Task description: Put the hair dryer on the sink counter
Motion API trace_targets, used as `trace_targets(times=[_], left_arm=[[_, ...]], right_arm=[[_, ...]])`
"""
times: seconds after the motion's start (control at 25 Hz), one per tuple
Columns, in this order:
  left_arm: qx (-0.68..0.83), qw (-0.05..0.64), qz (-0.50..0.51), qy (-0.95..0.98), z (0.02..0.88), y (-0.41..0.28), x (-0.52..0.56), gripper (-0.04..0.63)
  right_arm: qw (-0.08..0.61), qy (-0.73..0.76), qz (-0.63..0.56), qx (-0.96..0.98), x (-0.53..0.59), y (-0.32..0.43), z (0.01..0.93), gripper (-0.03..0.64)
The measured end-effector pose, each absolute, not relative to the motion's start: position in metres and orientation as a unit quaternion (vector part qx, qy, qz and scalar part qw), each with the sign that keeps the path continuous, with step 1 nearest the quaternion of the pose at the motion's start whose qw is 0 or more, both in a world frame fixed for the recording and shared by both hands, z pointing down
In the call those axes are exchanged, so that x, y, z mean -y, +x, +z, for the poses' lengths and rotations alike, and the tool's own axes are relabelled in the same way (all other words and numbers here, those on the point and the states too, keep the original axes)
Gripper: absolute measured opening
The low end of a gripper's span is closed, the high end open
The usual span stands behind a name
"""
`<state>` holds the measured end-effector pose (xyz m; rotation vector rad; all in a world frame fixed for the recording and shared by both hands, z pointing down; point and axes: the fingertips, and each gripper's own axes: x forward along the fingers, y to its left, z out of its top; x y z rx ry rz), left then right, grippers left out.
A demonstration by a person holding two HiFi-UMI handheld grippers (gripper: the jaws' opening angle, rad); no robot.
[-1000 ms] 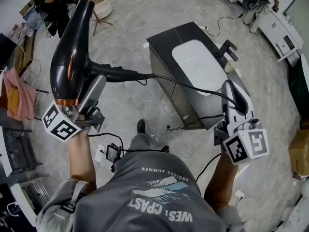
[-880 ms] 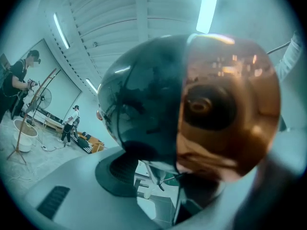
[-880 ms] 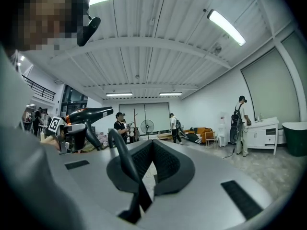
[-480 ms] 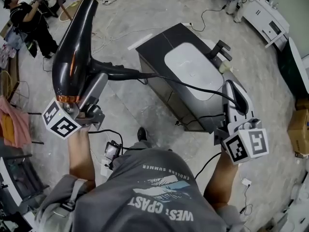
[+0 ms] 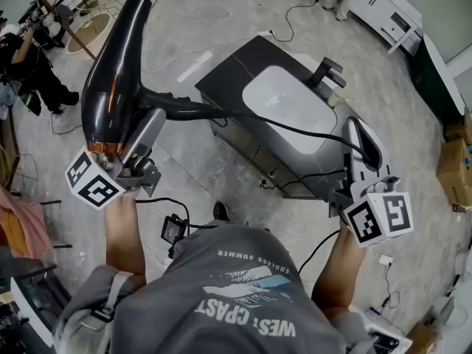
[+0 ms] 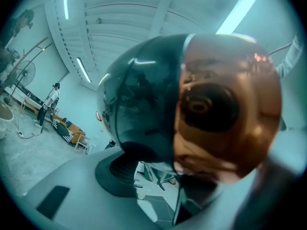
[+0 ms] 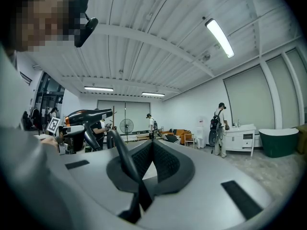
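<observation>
Glossy black hair dryer [image 5: 110, 87] looks rigid, slick and nose-heavy. The left gripper [image 5: 127, 137] has its fingers clamped on the copper tail, and the right gripper [image 5: 363, 144] pinches the limp cord [image 5: 295, 130].

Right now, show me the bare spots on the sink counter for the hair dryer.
Freest: the dark counter strip between the white basin and the counter's left edge in the head view. Crowded: the faucet end, where the faucet and a small pale item stand; the cord stretches across the basin's near side.
</observation>
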<state>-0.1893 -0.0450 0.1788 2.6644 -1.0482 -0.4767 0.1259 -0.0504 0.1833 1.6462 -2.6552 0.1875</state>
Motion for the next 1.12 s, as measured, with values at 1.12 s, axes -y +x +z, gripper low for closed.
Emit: trace_targets(times=[1.12], left_arm=[[0.317, 0.158, -0.194, 0.915, 0.194, -0.222, 0.129, 0.199]], right_arm=[[0.016, 0.572, 0.037, 0.819, 0.114, 0.108, 0.165, 0.028]])
